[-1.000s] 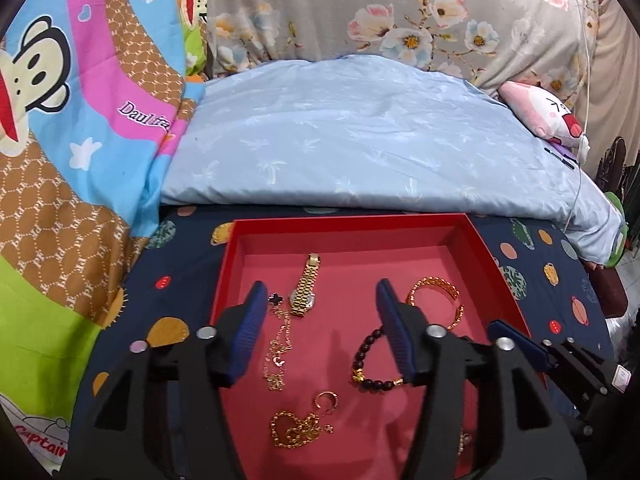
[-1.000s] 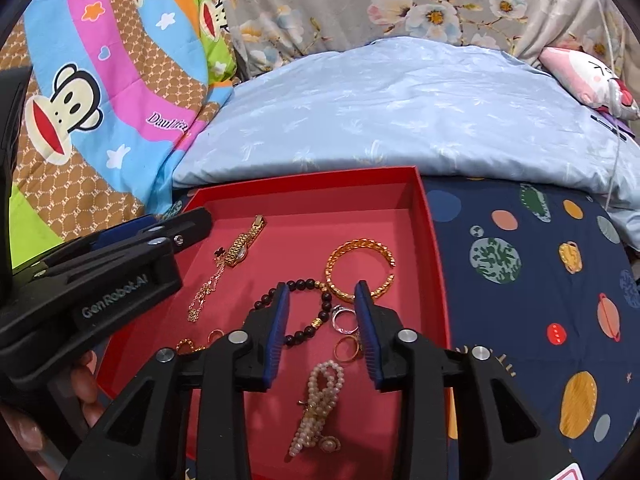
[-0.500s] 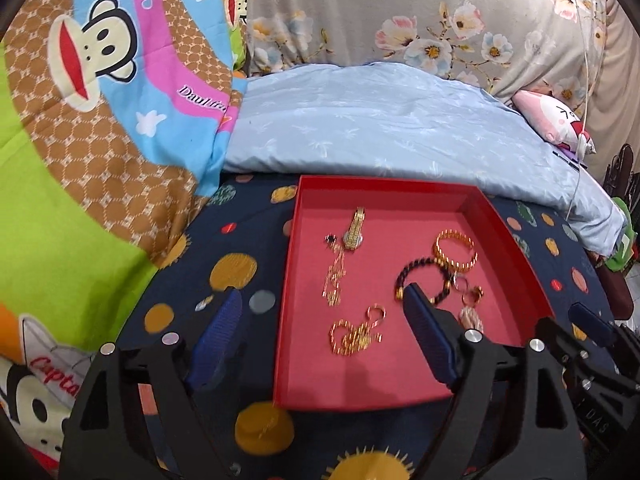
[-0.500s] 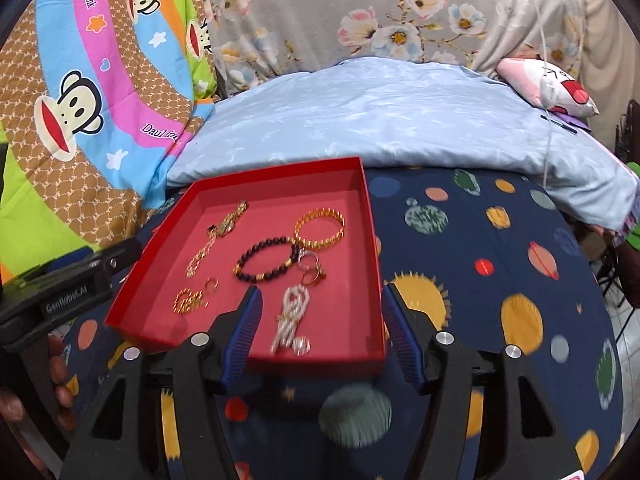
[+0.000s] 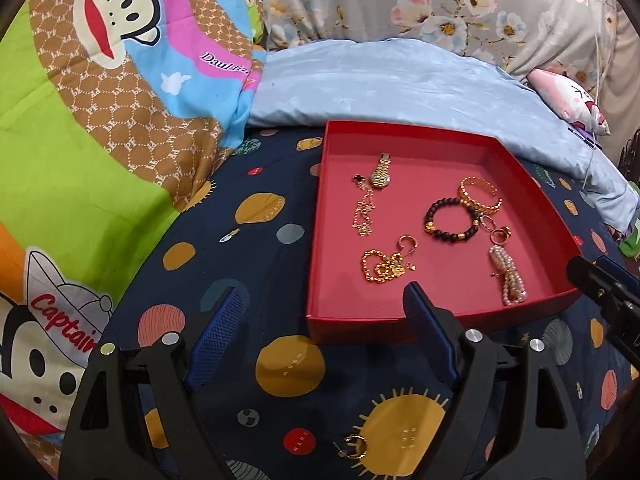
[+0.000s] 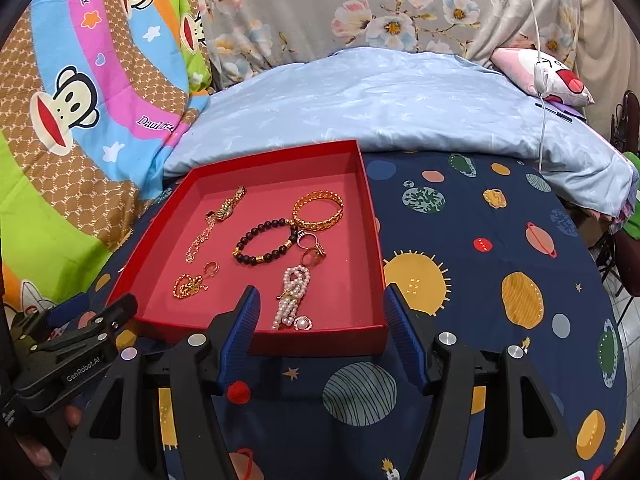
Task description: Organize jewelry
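While both hand-held grippers (image 5: 324, 336) (image 6: 320, 332) gape empty, red tray (image 6: 256, 152) holding gold bangle (image 6: 318, 210), beaded bracelet (image 6: 266, 242), pearls (image 6: 294, 296)

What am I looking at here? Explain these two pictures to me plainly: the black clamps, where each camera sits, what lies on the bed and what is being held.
The black clamps are hand-held grippers, one in each of a person's hands. A camera on each looks forward along its two blue-padded fingers.

One picture is from the left gripper, the other from the right gripper. Both are open and hold nothing.

On the planet-print bedsheet sits a red tray. Inside lie a gold watch, a thin chain, a gold bangle, a dark bead bracelet, some rings, a pearl piece and a gold chain. One gold earring lies outside the tray, on the sheet near the left gripper.
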Demonstrator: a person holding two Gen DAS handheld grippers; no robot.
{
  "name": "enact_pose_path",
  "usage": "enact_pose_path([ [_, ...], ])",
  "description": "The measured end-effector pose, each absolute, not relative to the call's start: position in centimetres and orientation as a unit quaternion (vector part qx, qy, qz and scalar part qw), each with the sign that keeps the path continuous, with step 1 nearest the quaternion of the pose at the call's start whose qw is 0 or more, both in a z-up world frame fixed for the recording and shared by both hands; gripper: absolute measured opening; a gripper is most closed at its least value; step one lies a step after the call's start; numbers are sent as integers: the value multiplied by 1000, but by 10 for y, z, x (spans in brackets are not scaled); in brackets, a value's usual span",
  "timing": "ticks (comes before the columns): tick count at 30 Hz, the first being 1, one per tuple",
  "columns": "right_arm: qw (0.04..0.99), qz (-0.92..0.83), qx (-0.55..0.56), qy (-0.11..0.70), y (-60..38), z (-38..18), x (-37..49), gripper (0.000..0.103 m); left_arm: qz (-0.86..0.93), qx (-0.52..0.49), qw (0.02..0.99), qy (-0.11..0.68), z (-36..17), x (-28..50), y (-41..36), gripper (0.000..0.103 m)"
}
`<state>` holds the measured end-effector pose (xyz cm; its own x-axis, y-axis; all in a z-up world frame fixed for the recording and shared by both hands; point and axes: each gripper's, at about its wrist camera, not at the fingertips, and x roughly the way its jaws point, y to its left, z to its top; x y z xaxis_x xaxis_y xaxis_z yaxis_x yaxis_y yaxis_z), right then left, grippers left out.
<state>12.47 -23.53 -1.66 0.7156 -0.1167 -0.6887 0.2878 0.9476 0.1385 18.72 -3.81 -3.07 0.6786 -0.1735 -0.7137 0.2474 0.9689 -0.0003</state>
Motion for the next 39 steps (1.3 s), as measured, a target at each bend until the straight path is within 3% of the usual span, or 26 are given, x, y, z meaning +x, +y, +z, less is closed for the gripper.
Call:
enact_pose_path([
  [23, 914, -86, 140, 372, -215, -25, 139, 63, -61, 80, 915, 390, -56, 246, -20, 82],
  [26, 914, -86, 139, 371, -214, -24, 138, 63, -59, 92, 915, 389, -50, 245, -24, 74],
  [28, 914, -86, 139, 370, -213, -22, 136, 63, -70, 82, 917, 384, -42, 237, -25, 74],
  [39, 923, -117, 106, 352, -209, -8, 116, 67, -129, 72, 928, 342, 3, 177, -60, 84],
])
